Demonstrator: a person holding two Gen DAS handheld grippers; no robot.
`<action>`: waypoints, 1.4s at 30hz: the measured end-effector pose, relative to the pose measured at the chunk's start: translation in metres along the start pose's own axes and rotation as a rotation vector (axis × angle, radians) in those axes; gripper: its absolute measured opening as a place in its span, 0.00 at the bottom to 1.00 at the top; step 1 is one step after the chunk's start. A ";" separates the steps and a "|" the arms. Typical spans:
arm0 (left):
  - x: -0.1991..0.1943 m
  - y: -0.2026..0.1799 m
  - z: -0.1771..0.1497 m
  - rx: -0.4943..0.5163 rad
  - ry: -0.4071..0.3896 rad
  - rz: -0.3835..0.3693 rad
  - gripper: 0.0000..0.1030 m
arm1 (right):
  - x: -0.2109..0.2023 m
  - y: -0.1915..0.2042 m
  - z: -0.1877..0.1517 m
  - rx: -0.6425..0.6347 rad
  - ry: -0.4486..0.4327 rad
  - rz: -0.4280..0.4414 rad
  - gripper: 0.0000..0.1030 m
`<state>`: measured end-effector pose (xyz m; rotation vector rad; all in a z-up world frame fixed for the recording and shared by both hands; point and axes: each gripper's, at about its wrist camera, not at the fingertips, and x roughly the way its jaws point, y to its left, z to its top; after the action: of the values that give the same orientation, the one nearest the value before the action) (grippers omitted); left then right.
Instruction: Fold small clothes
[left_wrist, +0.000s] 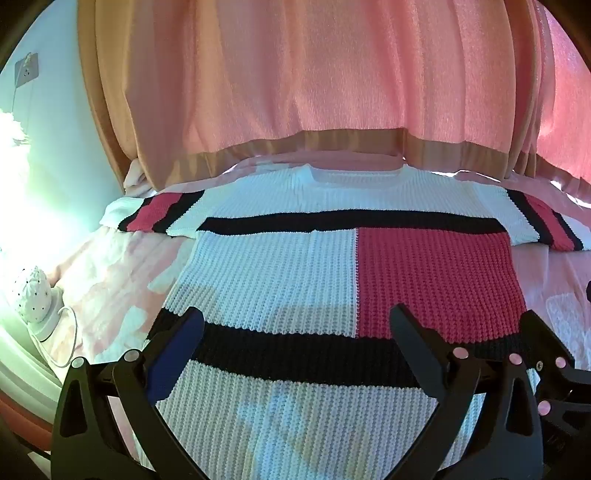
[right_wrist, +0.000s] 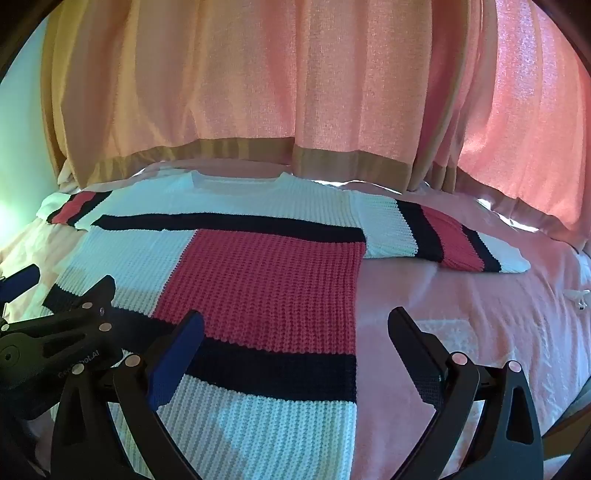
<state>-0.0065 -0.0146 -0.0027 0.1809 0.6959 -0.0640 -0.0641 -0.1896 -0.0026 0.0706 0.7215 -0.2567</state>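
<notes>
A knit sweater (left_wrist: 280, 266) in white, red and black blocks lies flat on the pink bed, collar toward the curtain, both sleeves spread out. It also shows in the right wrist view (right_wrist: 266, 273). My left gripper (left_wrist: 295, 317) is open and empty, hovering over the sweater's lower hem area. My right gripper (right_wrist: 295, 321) is open and empty over the sweater's lower right edge, its right finger above bare bedding. The left gripper's body (right_wrist: 55, 339) shows at the left of the right wrist view, and the right gripper's body (left_wrist: 554, 354) at the right of the left wrist view.
A pink bedsheet (right_wrist: 461, 295) covers the bed. A pink curtain (left_wrist: 314, 74) with a tan hem hangs behind the far edge. A white dotted lamp (left_wrist: 31, 295) with a cord stands at the left by the wall. A small white item (right_wrist: 578, 297) lies at the far right.
</notes>
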 end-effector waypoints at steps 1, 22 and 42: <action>0.000 0.000 0.000 0.001 0.003 -0.003 0.95 | 0.000 0.000 0.000 0.000 0.000 0.001 0.95; 0.001 -0.003 -0.001 0.000 0.005 -0.001 0.95 | 0.000 0.005 -0.002 -0.001 -0.009 0.000 0.95; 0.001 -0.003 -0.001 -0.001 0.004 -0.001 0.95 | 0.001 0.004 -0.003 -0.002 -0.008 -0.004 0.95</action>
<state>-0.0070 -0.0170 -0.0045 0.1800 0.6999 -0.0647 -0.0641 -0.1851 -0.0051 0.0661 0.7141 -0.2594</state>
